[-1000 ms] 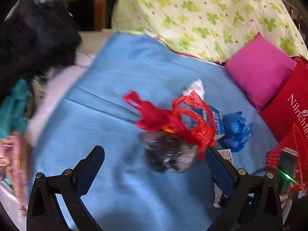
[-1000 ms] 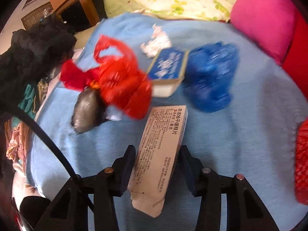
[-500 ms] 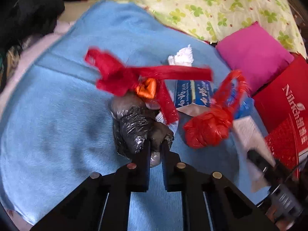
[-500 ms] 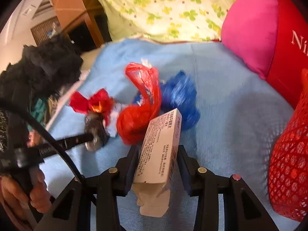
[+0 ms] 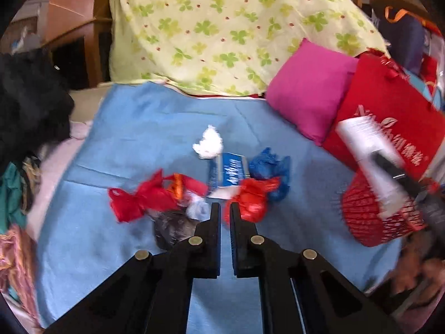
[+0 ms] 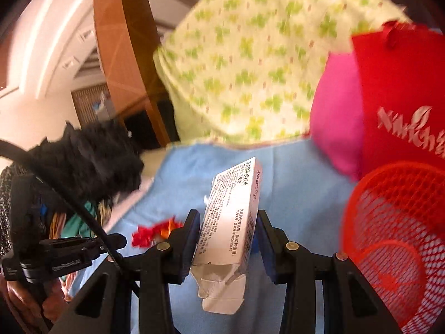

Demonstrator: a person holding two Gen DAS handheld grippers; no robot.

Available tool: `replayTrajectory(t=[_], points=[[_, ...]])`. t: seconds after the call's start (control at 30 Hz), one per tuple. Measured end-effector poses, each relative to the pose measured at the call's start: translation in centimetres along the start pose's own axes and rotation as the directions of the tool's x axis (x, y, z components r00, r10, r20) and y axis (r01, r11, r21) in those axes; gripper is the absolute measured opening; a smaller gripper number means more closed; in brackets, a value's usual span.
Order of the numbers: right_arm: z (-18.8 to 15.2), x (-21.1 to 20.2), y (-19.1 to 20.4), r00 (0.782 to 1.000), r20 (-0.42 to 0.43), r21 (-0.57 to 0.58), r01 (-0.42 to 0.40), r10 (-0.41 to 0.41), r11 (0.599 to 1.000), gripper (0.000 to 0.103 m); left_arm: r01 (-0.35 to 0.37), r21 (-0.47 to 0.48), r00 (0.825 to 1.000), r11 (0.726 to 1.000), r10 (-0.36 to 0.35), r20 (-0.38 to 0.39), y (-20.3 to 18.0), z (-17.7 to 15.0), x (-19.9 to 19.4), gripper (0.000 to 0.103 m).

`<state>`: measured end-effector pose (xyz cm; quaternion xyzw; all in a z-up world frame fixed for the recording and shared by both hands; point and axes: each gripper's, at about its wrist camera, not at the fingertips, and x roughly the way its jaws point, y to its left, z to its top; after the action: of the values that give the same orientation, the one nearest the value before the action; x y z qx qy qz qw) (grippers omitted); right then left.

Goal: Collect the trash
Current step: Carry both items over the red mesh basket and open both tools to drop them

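My left gripper (image 5: 222,211) is shut on a fold of the grey plastic bag (image 5: 172,228), which hangs blurred against its left finger, tied to a red bag (image 5: 139,200). Beyond it on the blue blanket (image 5: 139,128) lie another red bag (image 5: 253,200), a blue carton (image 5: 230,172), a blue bag (image 5: 269,169) and a white tissue wad (image 5: 208,143). My right gripper (image 6: 228,217) is shut on a white printed carton (image 6: 233,200), held in the air just left of the red mesh basket (image 6: 395,245). The left wrist view shows that carton (image 5: 361,144) above the basket (image 5: 370,217).
A pink cushion (image 5: 306,94) and a red lettered bag (image 5: 389,111) stand behind the basket. Clover-print bedding (image 5: 222,27) fills the back. A black fluffy heap (image 5: 27,100) and loose clothes lie at the left edge. A hand (image 6: 25,297) grips the left tool.
The left gripper went from wide open to shut on the grey bag and drew back. The right gripper rose with the white carton and swung toward the red mesh basket.
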<state>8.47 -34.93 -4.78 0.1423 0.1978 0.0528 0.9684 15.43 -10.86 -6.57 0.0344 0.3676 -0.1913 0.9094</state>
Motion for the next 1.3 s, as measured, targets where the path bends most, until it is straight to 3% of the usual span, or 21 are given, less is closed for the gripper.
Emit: replayTrajectory(t=[0.07, 0.1, 0.17, 0.2, 0.23, 0.43, 0.47, 0.5, 0.53, 0.7, 0.8, 0.9, 1.0, 1.13, 1.3], points=[[0.4, -1.6, -0.6, 0.998, 0.062, -0.01, 0.024, -0.023, 1.0, 0.043, -0.029, -0.075, 0.999, 0.997, 0.026, -0.037, 1.7, -0.2, 1.7, 0.006], [0.4, -2.4, -0.9, 0.995, 0.091, -0.019, 0.039, -0.037, 0.999, 0.043, -0.044, -0.107, 0.998, 0.993, 0.039, -0.055, 2.4, -0.4, 2.6, 0.013], [0.6, -4.0, -1.4, 0.987, 0.15, -0.02, 0.062, -0.059, 0.998, 0.043, -0.087, -0.167, 0.992, 0.982, 0.07, -0.108, 4.0, -0.8, 5.1, 0.04], [0.7, -4.7, -1.8, 0.982, 0.173, -0.014, 0.075, -0.072, 0.997, 0.043, -0.111, -0.185, 0.989, 0.977, 0.089, -0.122, 4.2, -1.0, 5.7, 0.059], [0.8, -5.2, -2.2, 0.978, 0.189, -0.009, 0.094, -0.09, 0.996, 0.043, -0.139, -0.206, 0.984, 0.969, 0.112, -0.136, 4.7, -1.3, 6.6, 0.063], [1.1, -6.4, -5.5, 0.963, 0.21, 0.069, 0.156, -0.167, 0.985, 0.043, -0.157, -0.295, 0.97, 0.942, 0.092, -0.224, 5.3, -2.6, 11.5, 0.063], [1.2, -6.3, -5.9, 0.961, 0.206, 0.08, 0.17, -0.183, 0.982, 0.043, -0.157, -0.309, 0.968, 0.938, 0.084, -0.236, 5.3, -2.8, 12.0, 0.06], [1.3, -6.1, -6.5, 0.96, 0.2, 0.089, 0.182, -0.197, 0.979, 0.043, -0.153, -0.323, 0.966, 0.934, 0.072, -0.25, 5.4, -3.0, 12.6, 0.043], [1.4, -5.9, -7.0, 0.959, 0.189, 0.103, 0.195, -0.212, 0.975, 0.043, -0.161, -0.329, 0.963, 0.93, 0.076, -0.258, 5.1, -3.2, 12.7, 0.042], [1.4, -6.2, -9.8, 0.954, 0.167, 0.177, 0.219, -0.249, 0.959, 0.043, -0.169, -0.296, 0.972, 0.94, 0.109, -0.208, 3.3, -3.7, 10.0, 0.038], [1.4, -6.8, -11.1, 0.949, 0.159, 0.225, 0.235, -0.273, 0.946, 0.043, -0.152, -0.226, 0.984, 0.962, 0.127, -0.121, 0.8, -3.0, 6.3, 0.038], [1.5, -7.4, -12.3, 0.947, 0.154, 0.264, 0.236, -0.282, 0.935, 0.043, -0.062, -0.141, 0.998, 0.988, 0.058, -0.033, -2.5, -1.6, 2.8, 0.038], [1.6, -8.0, -12.9, 0.945, 0.16, 0.287, 0.23, -0.283, 0.93, 0.043, 0.042, -0.035, 0.998, 0.999, -0.04, 0.052, -7.1, 0.4, -0.4, 0.038], [1.5, -8.9, -14.0, 0.944, 0.172, 0.335, 0.212, -0.281, 0.918, 0.043, 0.201, 0.086, 0.973, 0.976, -0.209, 0.102, -13.4, 2.6, -2.6, 0.039], [1.2, -9.9, -16.1, 0.943, 0.171, 0.418, 0.193, -0.285, 0.888, 0.046, 0.349, 0.188, 0.927, 0.918, -0.368, 0.073, -20.1, 4.3, -3.0, 0.041]])
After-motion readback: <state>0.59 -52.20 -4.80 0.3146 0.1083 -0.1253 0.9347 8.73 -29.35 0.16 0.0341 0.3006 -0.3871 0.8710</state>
